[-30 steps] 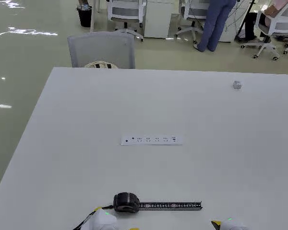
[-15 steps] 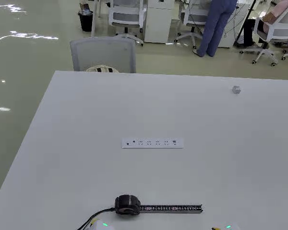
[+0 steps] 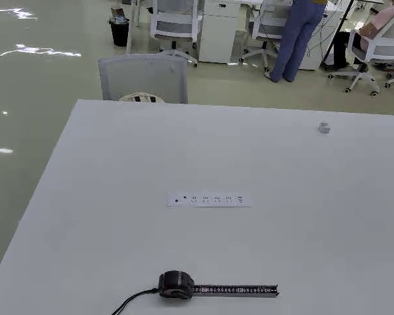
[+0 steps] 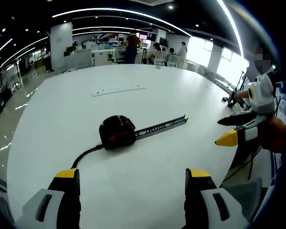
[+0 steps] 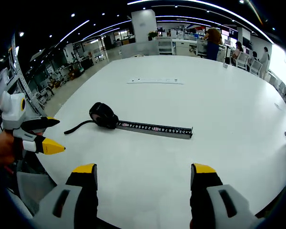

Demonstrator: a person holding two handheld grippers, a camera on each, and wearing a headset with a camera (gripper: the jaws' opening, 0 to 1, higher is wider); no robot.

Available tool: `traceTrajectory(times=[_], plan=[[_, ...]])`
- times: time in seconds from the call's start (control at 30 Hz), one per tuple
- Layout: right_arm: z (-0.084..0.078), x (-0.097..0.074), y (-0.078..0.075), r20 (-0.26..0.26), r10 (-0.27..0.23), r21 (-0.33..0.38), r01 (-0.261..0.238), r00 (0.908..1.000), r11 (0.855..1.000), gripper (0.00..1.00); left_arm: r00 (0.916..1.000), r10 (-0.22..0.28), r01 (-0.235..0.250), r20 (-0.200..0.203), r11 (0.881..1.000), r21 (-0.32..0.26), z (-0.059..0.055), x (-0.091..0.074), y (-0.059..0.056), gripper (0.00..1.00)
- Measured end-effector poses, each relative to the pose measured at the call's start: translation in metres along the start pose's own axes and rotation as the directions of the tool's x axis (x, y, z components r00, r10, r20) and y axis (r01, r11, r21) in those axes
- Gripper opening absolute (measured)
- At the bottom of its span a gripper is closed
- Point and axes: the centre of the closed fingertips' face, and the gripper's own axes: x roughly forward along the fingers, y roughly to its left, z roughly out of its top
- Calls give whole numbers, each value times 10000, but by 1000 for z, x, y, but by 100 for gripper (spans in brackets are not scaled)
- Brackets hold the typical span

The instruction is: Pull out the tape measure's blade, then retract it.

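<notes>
Your tape measure (image 3: 176, 285) lies flat near your edge of the white table (image 3: 217, 144). Its dark case is to your left and its blade (image 3: 236, 289) is drawn out to your right, so the long axis runs side to side along that edge, with a black cord (image 3: 134, 300) trailing off the case's left. Your left gripper (image 4: 132, 175) and right gripper (image 5: 143, 169) both hover short of it with jaws spread wide, holding nothing.

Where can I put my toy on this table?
Bare white tabletop lies between the flat white socket strip and the round black tape measure, and left of both. Crowded only along the near edge, by its drawn-out blade.
</notes>
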Motion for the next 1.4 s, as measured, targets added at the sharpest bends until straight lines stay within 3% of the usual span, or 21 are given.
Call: traceTrajectory(times=[0.43, 0.67, 0.9, 1.0, 1.2, 1.4], plan=[[-9, -21, 8, -254, -99, 258, 106, 9996, 9996, 88, 9991, 304, -305, -292, 9995, -44, -2, -24, -13, 95], [-11, -28, 9, -267, -127, 467, 139, 9996, 9988, 90, 9961, 507, -520, -725, 9985, -165, -7, -34, -15, 100], [-15, -32, 7, -357, -226, 591, 247, 9991, 9979, 91, 9921, 571, -646, -1113, 9958, -651, -15, -39, -16, 100], [-15, -35, 8, -418, -222, 575, 245, 9989, 9980, 91, 9911, 700, -825, -1135, 9906, -1093, -16, -41, -16, 100], [-17, -36, 7, -492, -218, 524, 244, 9986, 9983, 91, 9887, 878, -1004, -1218, 9897, -1016, -17, -43, -17, 100], [-17, -34, 4, -569, -222, 394, 244, 9981, 9989, 90, 9908, 985, -1114, -929, 9831, -1452, -8, -42, -16, 100]])
